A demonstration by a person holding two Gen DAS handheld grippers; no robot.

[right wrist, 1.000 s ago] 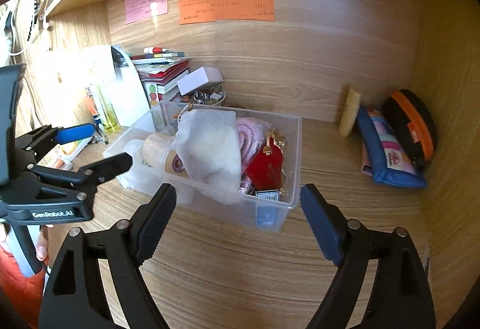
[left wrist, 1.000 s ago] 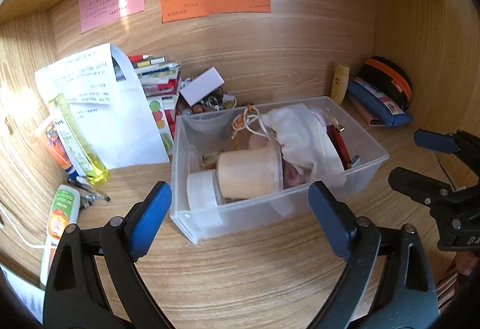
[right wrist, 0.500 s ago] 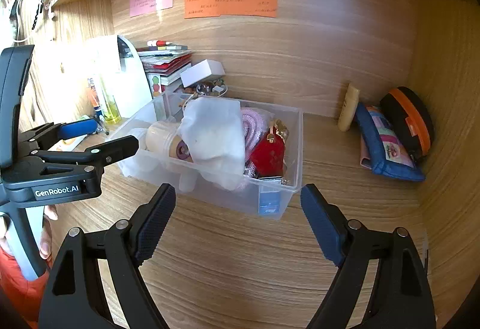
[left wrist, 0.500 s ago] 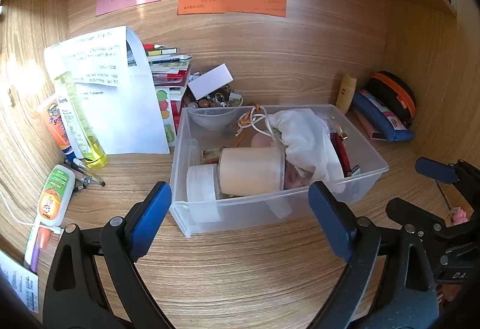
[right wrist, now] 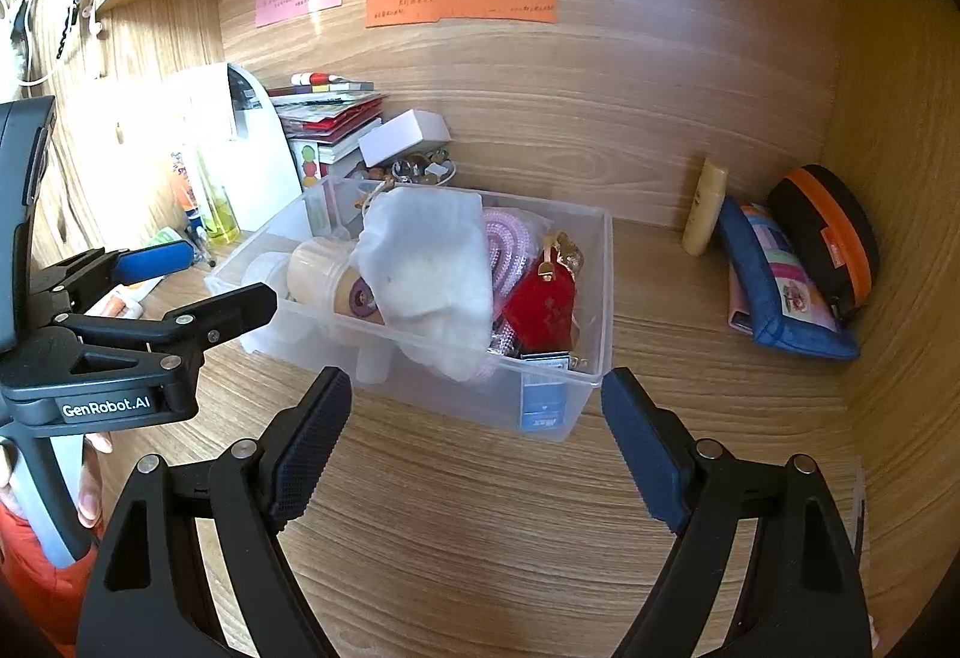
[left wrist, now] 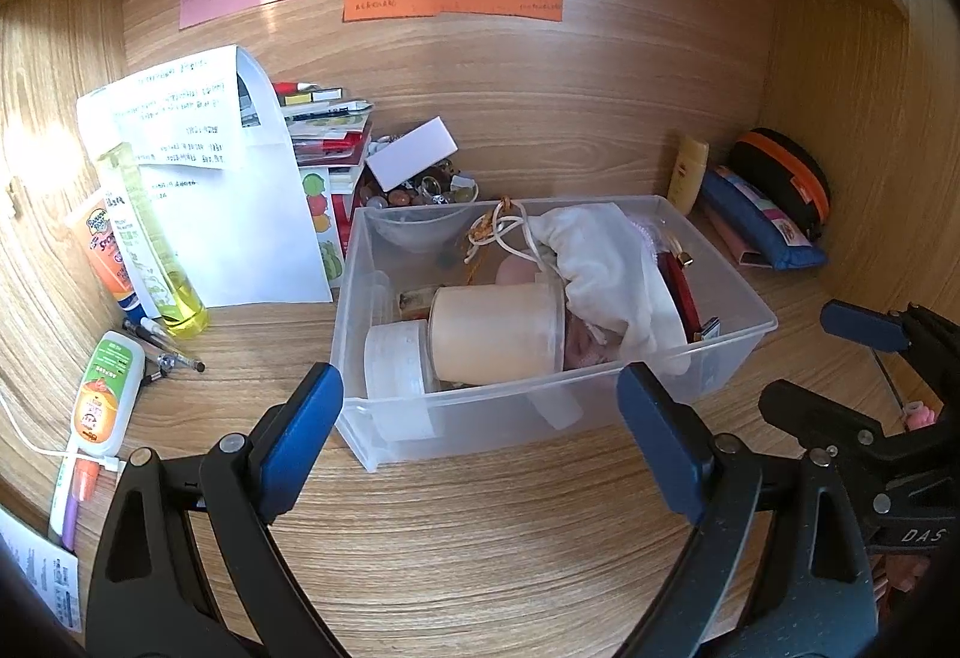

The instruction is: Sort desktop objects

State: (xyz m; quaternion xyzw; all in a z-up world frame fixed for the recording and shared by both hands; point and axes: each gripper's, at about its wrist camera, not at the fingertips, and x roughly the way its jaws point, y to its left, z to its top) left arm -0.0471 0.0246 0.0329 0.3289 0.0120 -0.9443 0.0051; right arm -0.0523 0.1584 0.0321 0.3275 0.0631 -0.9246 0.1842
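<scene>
A clear plastic bin stands on the wooden desk. It holds a beige jar on its side, a white cloth, a red pouch, a pink coil and cords. My left gripper is open and empty just in front of the bin's near wall. My right gripper is open and empty in front of the bin's right corner. Each gripper also shows in the other's view, the left and the right.
At left lie tubes, a yellow bottle, pens and white papers. Books and a white box stand behind the bin. At right are a small bottle, a blue pouch and a black-orange case.
Both grippers have drawn back a little and levelled out; the bin sits more central in the left view. Both stay open and nothing was picked up.
</scene>
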